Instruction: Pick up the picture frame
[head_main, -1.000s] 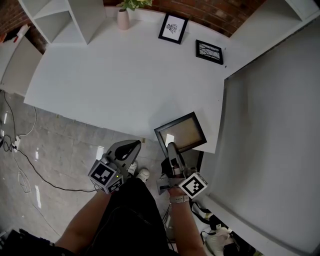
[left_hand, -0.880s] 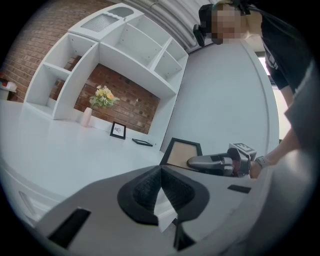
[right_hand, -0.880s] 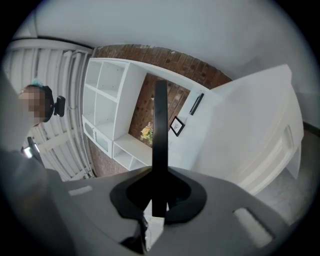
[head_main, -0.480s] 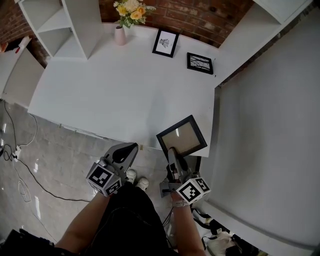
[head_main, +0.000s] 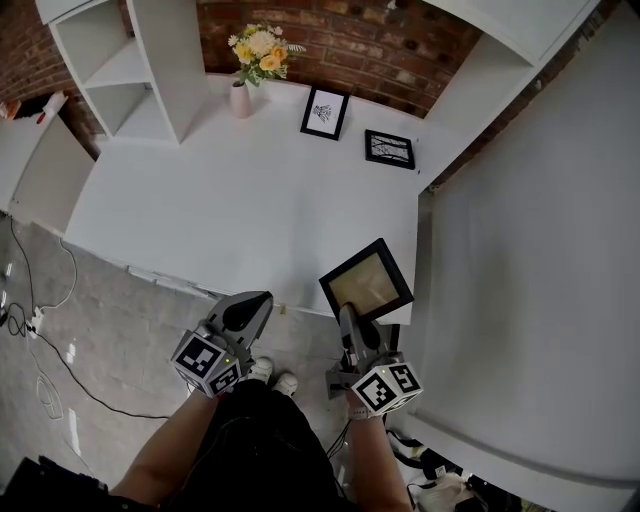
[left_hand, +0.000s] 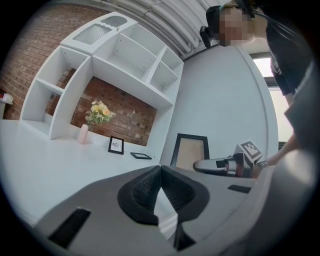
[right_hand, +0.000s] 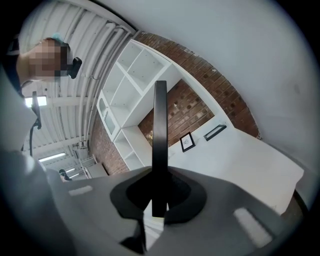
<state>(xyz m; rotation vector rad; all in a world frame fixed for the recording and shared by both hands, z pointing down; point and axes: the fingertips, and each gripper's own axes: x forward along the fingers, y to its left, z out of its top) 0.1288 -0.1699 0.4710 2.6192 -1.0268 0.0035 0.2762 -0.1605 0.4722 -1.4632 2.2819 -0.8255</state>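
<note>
Lifted higher off the table, the picture frame (head_main: 366, 281) is pinched in the right gripper (head_main: 347, 312); the left gripper (head_main: 263, 299) is closed and empty.

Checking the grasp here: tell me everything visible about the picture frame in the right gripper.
The picture frame is rectangular: a thin black rim around a blank tan, card-like panel. The right gripper is shut on its near edge; the right gripper view shows the rim edge-on between the pads. It stands roughly upright, over the white table's near right corner. Nothing else visibly touches it; whether it has glass cannot be told.
</note>
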